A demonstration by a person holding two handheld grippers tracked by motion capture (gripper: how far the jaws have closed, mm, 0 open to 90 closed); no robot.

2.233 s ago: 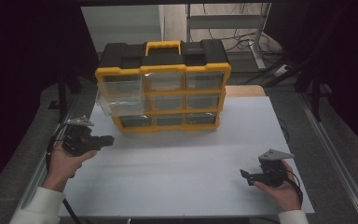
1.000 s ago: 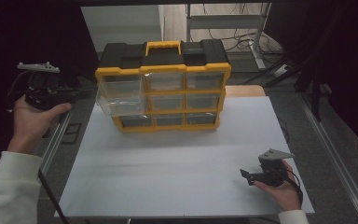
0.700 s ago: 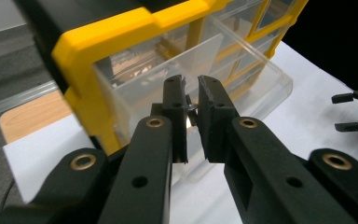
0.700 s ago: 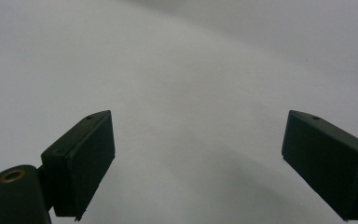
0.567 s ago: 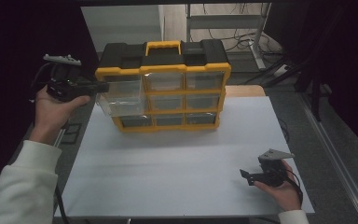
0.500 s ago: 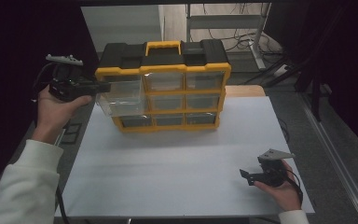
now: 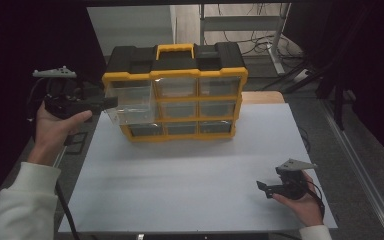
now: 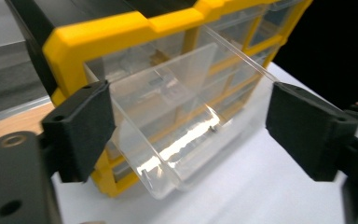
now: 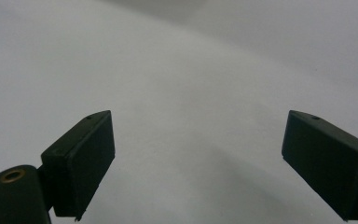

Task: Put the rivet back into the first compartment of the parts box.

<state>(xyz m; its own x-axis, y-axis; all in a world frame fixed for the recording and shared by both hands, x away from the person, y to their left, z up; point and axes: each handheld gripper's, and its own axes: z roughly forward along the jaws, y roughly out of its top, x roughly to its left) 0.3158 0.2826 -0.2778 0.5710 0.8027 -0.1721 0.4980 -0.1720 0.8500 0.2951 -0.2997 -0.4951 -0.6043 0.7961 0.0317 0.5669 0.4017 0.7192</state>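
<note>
Left gripper view is showing the clear drawer [image 8: 177, 126] sticking out of the top-left slot of the yellow organizer [image 8: 121, 32] at the table's far edge, lying between the jaws of the left gripper [image 8: 186, 135], which have just been opening and are standing spread, not pressing it. Near the table's front right corner, the right gripper [image 7: 267, 187] is resting with jaws spread over the white table [image 7: 190, 175].
</note>
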